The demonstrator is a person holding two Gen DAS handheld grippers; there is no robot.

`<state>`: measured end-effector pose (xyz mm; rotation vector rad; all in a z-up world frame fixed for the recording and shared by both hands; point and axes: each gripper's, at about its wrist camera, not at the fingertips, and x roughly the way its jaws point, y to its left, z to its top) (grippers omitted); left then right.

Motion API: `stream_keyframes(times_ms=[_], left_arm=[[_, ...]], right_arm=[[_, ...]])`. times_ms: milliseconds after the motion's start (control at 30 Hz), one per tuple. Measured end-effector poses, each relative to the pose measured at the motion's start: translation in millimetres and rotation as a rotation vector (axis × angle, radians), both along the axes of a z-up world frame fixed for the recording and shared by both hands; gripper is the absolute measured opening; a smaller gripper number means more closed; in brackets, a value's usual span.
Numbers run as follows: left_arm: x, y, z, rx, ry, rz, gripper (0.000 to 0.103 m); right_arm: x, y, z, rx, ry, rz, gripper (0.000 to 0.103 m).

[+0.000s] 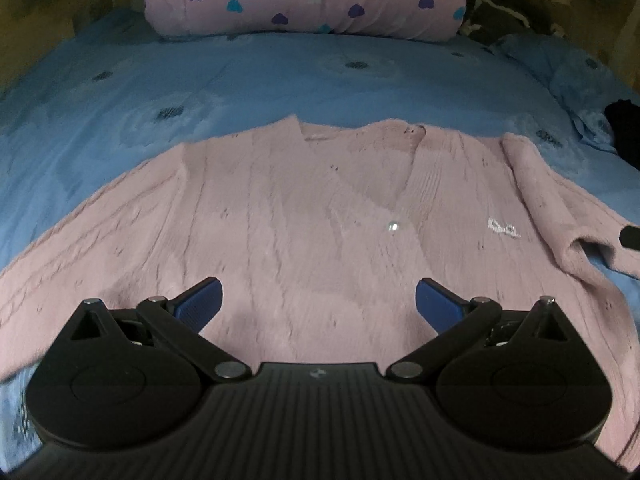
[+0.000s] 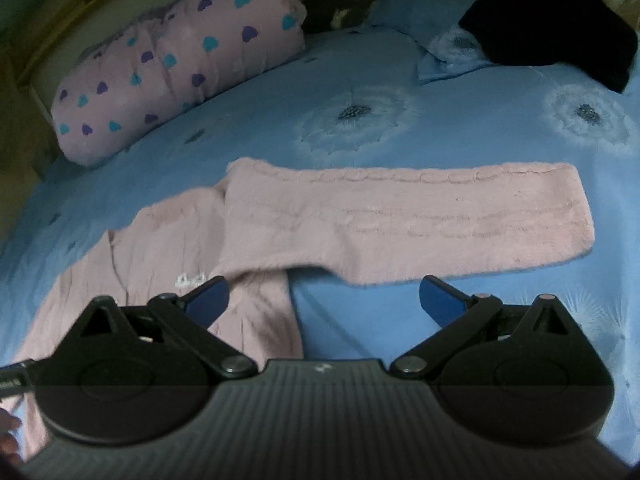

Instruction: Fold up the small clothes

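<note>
Spread flat on a blue bedspread (image 1: 280, 76), front side up: a pink knitted cardigan (image 1: 280, 216), directly ahead of and beneath the left gripper (image 1: 318, 300), whose blue-padded fingers (image 1: 202, 298) stand wide apart, holding nothing, hovering over the lower body of the garment. Near the V-neck's lower point, ahead and slightly right of that gripper, a small shiny button (image 1: 392, 225); further right, a pale embroidered mark (image 1: 503, 232) on the chest. At the far right edge of the left wrist view, a dark tip of the other tool (image 1: 630, 237), close beside the sleeve. From the right wrist view: right gripper (image 2: 324, 300) likewise spread open and empty, with the cardigan's side edge under its left finger and bare bedspread under its right one. Just ahead of it, one sleeve (image 2: 420, 216) stretched straight out to the right, lying flat, cuff end well off to the right. Further ahead to the left, a pink pillow with blue and purple hearts (image 2: 168, 64); ahead to the right, a dark garment (image 2: 556, 32) resting on a blue pillow (image 2: 424, 4).
</note>
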<state>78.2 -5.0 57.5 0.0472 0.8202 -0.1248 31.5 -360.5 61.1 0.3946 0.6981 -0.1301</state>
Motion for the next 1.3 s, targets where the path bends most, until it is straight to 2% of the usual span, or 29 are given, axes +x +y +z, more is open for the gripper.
stream_keyframes(times_ms=[200,433,533,733,800,933,1033,1167,1300], left_arm=[[29,-13,2,0.038,-0.018,-0.029,0.103],[69,-3,-5,0.02,-0.023,-0.013,0.103],[92,1,-6,0.022,-0.01,-0.014,0.103],[115,10,-9,0.035,-0.053,0.025,0.103],[117,10,-17,0.033,-0.04,0.01,0.103],[120,8,-26,0.048,-0.037,0.01,0.103],[120,8,-29,0.037,-0.032,0.014,0.103],[119,10,-30,0.038,-0.03,0.03,0.103],[120,13,-30,0.028,-0.028,0.05,0.103]], right_arm=[[39,15,13,-0.089,-0.003,0.073,0.103],[97,53,22,-0.199,-0.002,0.241,0.103],[125,62,26,-0.219,-0.022,0.291,0.103],[177,66,26,-0.217,-0.035,0.355,0.103],[195,61,20,-0.199,-0.016,0.363,0.098],[225,49,4,-0.131,0.044,0.365,0.073],[241,46,-9,-0.078,0.105,0.391,0.068],[248,54,-21,-0.088,0.158,0.459,0.065],[239,60,-20,-0.103,0.162,0.54,0.065]])
